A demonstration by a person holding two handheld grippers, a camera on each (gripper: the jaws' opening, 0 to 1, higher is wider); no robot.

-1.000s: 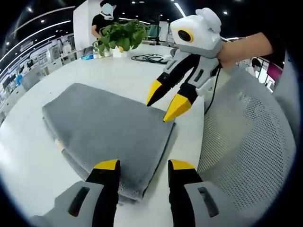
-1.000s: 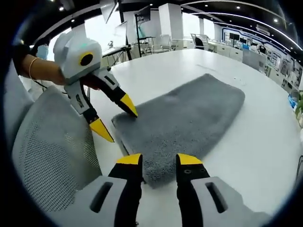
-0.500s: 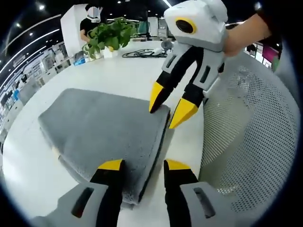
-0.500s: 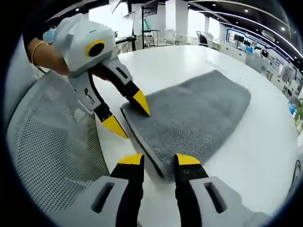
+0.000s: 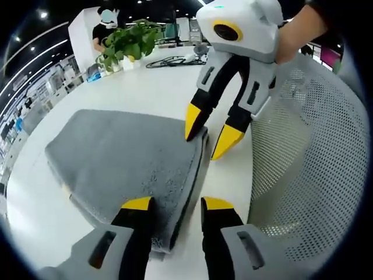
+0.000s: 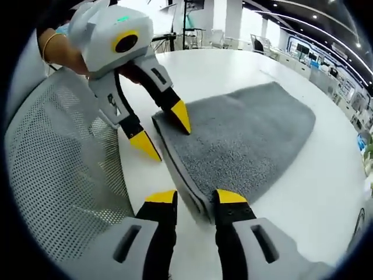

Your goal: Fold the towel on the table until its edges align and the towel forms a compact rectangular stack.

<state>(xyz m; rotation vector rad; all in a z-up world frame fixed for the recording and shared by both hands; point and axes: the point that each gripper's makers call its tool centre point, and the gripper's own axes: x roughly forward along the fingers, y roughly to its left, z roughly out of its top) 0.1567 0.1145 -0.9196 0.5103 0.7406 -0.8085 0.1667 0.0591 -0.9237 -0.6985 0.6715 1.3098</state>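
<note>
A grey towel [image 5: 128, 154] lies folded on the round white table [image 5: 145, 87], its layered edge towards the grippers. My left gripper [image 5: 176, 205] is open, its yellow-tipped jaws either side of the towel's near edge. My right gripper [image 5: 210, 135] reaches in from the upper right, open, one jaw over the towel's corner and one beside it. In the right gripper view the towel [image 6: 245, 146] runs away to the right; my right gripper [image 6: 195, 199] straddles its thick edge, and my left gripper [image 6: 164, 133] straddles the far corner, held by a hand.
A white mesh chair back [image 5: 303, 151] stands close beside the table's edge, and it appears as the chair back [image 6: 64, 151] in the right gripper view. A potted plant [image 5: 131, 41], black cables [image 5: 175, 60] and a person [image 5: 105, 26] are at the table's far side.
Both grippers have closed in on the towel's near edge; its corners now sit between the jaws. The towel's edge looks slightly pushed up and thicker.
</note>
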